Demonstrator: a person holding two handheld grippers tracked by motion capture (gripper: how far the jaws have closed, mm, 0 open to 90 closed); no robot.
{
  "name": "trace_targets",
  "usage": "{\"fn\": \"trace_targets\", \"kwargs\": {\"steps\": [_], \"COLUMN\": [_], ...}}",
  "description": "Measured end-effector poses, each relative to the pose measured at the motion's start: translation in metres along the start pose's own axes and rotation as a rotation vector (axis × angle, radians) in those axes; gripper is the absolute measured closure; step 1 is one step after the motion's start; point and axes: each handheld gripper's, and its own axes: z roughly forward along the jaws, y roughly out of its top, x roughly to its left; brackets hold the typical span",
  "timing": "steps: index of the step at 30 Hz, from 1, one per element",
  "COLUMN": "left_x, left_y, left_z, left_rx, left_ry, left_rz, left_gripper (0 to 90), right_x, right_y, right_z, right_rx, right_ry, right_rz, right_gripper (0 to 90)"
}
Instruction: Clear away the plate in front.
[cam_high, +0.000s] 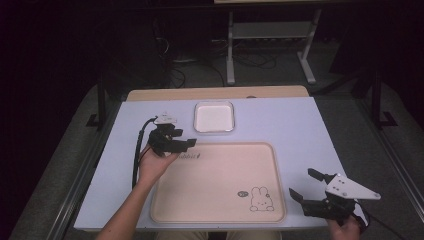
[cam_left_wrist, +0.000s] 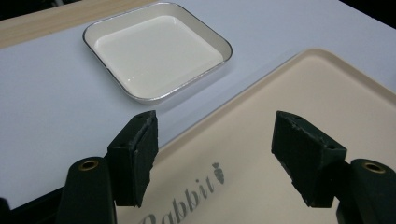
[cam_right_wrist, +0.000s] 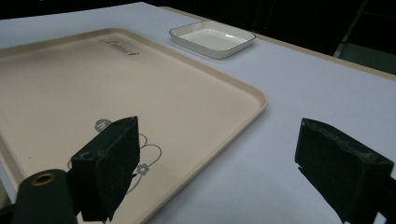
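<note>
Both pairs of jaws stand wide apart with nothing between them. We hold the left gripper (cam_high: 172, 142) over the far left corner of the tray (cam_high: 165, 200), tipped forward so its jaws look across the tray's rim toward the dish (cam_high: 214, 131). We read that aim as a reach for the dish: in the left gripper view the dish (cam_left_wrist: 159, 51) lies straight ahead between the jaws, well clear of them, and nothing touches it yet. The wide gap suits that, since the dish has a raised rim that one jaw must pass over and the other under or outside.

The dish sits on the desk (cam_high: 300, 130) just beyond the tray's far edge, apart from it by a narrow strip of desk. It is shallow, square with rounded corners, white inside with a thin metal-looking rim, and empty. The tray is bare too, save a printed rabbit (cam_high: 260, 198) near its near right corner and the word by its far left corner.

We keep the right gripper (cam_high: 306, 186) low over the desk off the tray's near right corner, jaws pointed at the tray. In the right gripper view one jaw hangs over the tray's corner (cam_right_wrist: 252, 100) and the other over bare desk. We judge it parked there, ready to steady the tray or take its edge.
</note>
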Motion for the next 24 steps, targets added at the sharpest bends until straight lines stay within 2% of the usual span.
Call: {"fn": "trace_targets", "kwargs": {"steps": [9,24], "left_x": [0.011,0.030], "left_y": [0.014,0.030], "left_z": [0.015,0.040], "left_rx": [0.018,0.072], "left_ry": [0.003,0.035], "left_rz": [-0.027,-0.071], "left_gripper": [32.3,33.9], "right_x": [0.000,0.000], "right_y": [0.000,0.000], "right_z": [0.000,0.000], "right_rx": [-0.002,-0.005], "right_ry": [0.001,0.004], "right_rz": [0.001,-0.002], "right_gripper": [13.1,13.1]}}
